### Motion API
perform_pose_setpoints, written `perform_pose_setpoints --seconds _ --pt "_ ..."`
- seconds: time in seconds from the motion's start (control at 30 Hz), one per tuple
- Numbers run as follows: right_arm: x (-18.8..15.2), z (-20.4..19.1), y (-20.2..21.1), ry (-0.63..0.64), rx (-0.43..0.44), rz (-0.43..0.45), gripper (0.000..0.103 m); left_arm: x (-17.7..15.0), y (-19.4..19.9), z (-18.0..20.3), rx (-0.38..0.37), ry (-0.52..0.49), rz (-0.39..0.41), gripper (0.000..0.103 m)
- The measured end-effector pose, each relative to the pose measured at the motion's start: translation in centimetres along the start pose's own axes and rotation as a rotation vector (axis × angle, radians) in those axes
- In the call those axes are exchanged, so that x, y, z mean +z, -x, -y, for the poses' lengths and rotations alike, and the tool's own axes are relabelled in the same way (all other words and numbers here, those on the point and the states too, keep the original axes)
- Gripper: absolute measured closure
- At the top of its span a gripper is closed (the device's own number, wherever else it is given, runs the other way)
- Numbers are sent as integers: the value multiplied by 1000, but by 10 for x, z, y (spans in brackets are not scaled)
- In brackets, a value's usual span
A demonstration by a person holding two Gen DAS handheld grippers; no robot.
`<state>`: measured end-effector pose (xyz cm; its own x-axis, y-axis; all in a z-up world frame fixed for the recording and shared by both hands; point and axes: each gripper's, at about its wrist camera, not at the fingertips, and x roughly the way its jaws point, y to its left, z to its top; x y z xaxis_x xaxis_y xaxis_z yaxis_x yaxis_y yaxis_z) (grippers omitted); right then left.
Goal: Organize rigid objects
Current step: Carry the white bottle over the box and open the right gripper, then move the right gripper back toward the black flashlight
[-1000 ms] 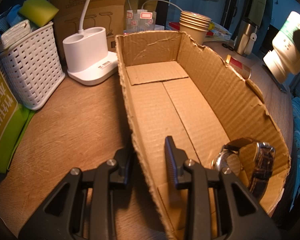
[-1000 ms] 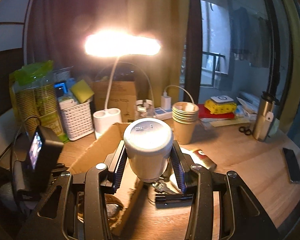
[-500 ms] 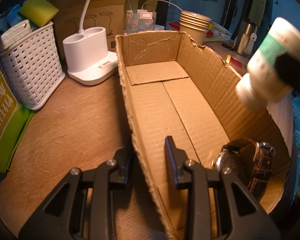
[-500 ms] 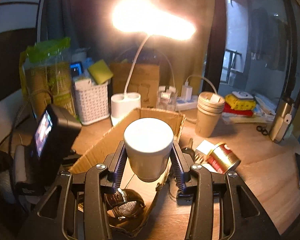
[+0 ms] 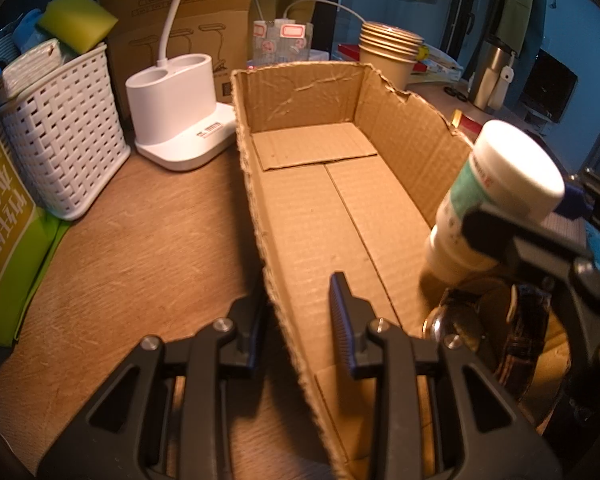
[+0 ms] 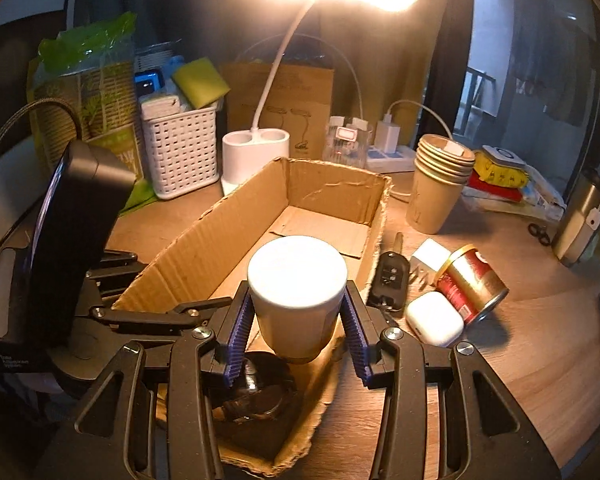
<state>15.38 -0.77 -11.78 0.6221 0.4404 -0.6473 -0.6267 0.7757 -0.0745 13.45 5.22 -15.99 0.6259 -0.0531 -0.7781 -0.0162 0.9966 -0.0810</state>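
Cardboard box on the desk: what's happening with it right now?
A person is sorting small things into the cardboard box. The left gripper is shut on the box's side wall. The right gripper holds a white bottle over the near end of the box, just above a wristwatch lying inside. A car key, earbud case and small tin sit on the desk beside it.

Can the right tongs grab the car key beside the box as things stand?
Probably not yet: the right tongs are shut on the white bottle over the cardboard box. The car key itself lies uncovered beside the box wall.
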Motion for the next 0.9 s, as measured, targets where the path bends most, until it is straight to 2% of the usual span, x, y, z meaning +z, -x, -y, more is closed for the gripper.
perform_pose_setpoints --seconds 0.13,0.37,0.9 --pt "0 -1 -1 -1 18 -2 50 0 0 0 0 0 0 72" --pt "5 11 6 -49 28 36 49 0 0 0 0 1 0 72" --pt "-2 35 10 -134 12 39 49 0 0 0 -1 1 -1 72"
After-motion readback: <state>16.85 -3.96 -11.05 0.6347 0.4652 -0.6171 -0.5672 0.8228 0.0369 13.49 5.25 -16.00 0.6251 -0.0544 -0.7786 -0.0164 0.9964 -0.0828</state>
